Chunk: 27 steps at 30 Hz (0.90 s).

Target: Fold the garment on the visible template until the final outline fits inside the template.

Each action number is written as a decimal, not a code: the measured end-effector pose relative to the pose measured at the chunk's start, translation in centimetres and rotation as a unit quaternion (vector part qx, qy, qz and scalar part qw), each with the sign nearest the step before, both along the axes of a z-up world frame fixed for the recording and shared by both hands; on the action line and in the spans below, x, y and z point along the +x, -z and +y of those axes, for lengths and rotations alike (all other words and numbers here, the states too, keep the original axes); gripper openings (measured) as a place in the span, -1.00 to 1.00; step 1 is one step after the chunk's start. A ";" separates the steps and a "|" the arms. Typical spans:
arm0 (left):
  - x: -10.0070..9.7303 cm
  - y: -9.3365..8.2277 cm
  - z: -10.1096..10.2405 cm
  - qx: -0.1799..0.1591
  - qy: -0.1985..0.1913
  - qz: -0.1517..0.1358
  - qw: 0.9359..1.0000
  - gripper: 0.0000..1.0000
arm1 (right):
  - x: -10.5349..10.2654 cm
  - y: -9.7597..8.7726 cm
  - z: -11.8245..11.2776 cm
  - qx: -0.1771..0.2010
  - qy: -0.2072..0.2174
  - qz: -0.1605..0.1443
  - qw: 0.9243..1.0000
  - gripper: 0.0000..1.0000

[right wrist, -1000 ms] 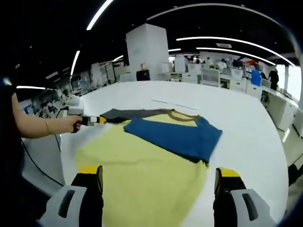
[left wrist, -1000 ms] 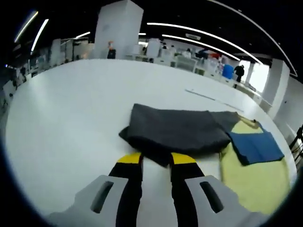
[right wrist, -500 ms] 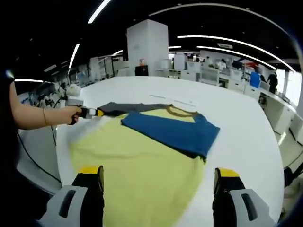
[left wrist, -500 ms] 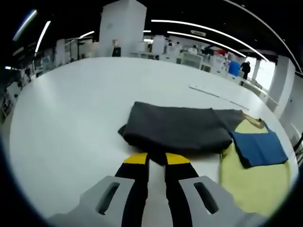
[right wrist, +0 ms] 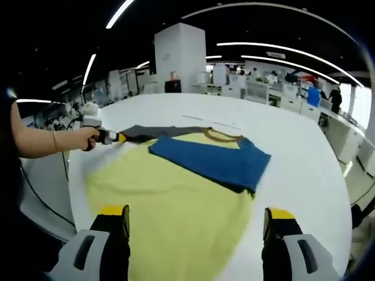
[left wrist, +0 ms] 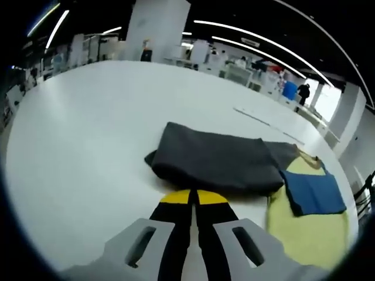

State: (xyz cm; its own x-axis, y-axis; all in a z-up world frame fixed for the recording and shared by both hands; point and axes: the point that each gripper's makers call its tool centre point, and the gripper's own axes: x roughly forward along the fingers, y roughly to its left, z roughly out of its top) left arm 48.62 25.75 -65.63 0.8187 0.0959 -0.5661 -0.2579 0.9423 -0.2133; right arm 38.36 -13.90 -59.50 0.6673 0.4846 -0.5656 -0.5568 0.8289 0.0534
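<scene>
At lower centre, my left gripper (left wrist: pixel 194 198) presses together just below the soft grey sleeve (left wrist: pixel 214 159); my right gripper (right wrist: pixel 196 213) spreads wide over the smooth yellow shirt (right wrist: pixel 170 205) with its folded blue sleeve (right wrist: pixel 211 163).

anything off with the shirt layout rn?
Only that the folds are uneven: the blue sleeve lies folded over the yellow body, while the grey sleeve spreads out on the white table, its edge at the left gripper.

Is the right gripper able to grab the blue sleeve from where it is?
Probably yes. The right gripper is open over the yellow shirt, and nothing lies between it and the blue sleeve ahead.
</scene>
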 end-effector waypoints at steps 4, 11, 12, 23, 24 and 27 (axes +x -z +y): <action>-0.2 -0.6 1.0 0.010 0.013 -0.002 1.000 -1.00 | 0.1 -0.2 0.3 0.000 -0.002 -0.001 1.000 0.88; -1.3 -0.6 3.2 0.022 0.025 0.022 0.999 -1.00 | 0.2 -0.2 0.7 0.000 -0.006 -0.001 1.000 0.89; -1.4 -0.6 3.4 0.025 0.027 0.023 0.999 -1.00 | 0.2 -0.2 0.8 0.002 -0.006 -0.001 1.000 0.89; -2.3 -1.0 6.6 0.062 0.040 0.036 0.997 -1.00 | -0.4 -0.5 1.3 0.009 -0.017 0.002 1.000 0.97; -2.3 -0.9 6.9 0.073 0.048 0.041 0.995 -1.00 | -0.5 -0.5 1.3 0.007 -0.018 0.003 1.000 0.97; -2.6 -0.8 7.5 0.084 0.053 0.049 0.994 -1.00 | -0.9 -0.2 1.2 -0.002 -0.019 0.008 1.000 0.97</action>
